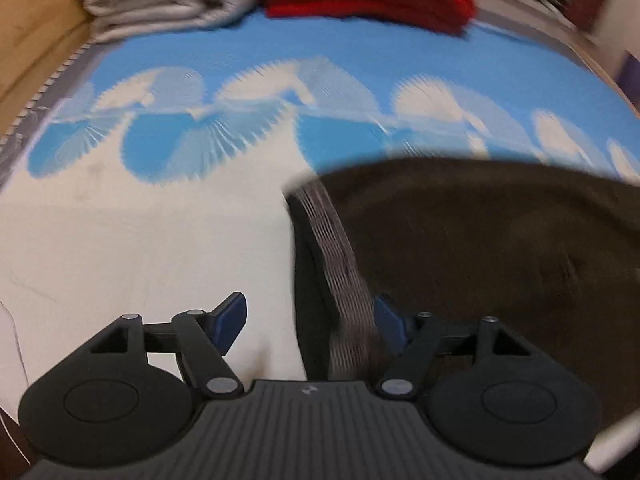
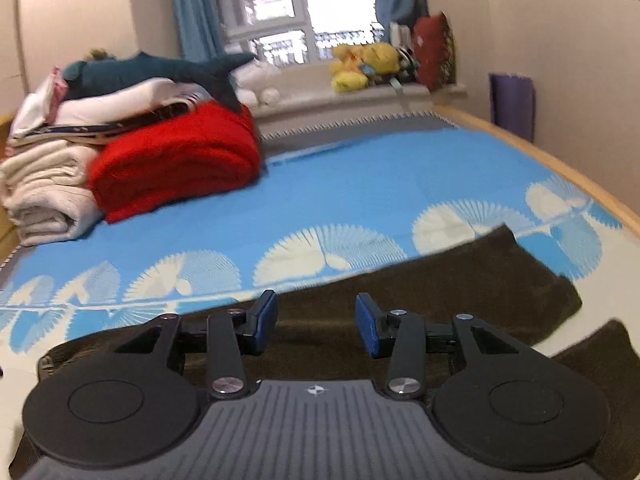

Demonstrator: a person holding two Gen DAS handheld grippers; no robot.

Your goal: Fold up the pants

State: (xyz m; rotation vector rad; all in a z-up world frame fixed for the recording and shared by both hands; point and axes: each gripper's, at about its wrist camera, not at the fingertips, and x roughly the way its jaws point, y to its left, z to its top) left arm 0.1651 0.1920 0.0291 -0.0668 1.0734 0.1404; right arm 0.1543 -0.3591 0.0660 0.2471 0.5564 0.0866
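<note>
Dark brown pants (image 1: 480, 248) lie on the bed, with a grey mesh elastic waistband (image 1: 340, 264) at their left end. My left gripper (image 1: 310, 320) is open, low over the waistband edge, with the band between its blue pads (image 1: 228, 322). In the right wrist view the pants (image 2: 460, 276) stretch to the right with both legs apart at the far end. My right gripper (image 2: 316, 322) is open just above the pants' middle and holds nothing.
The bed has a blue and white fan-patterned sheet (image 2: 340, 192). A red folded blanket (image 2: 176, 160) and white folded blankets (image 2: 44, 192) are stacked at the far left with a shark plush (image 2: 152, 68). A wooden bed edge (image 2: 552, 164) runs on the right.
</note>
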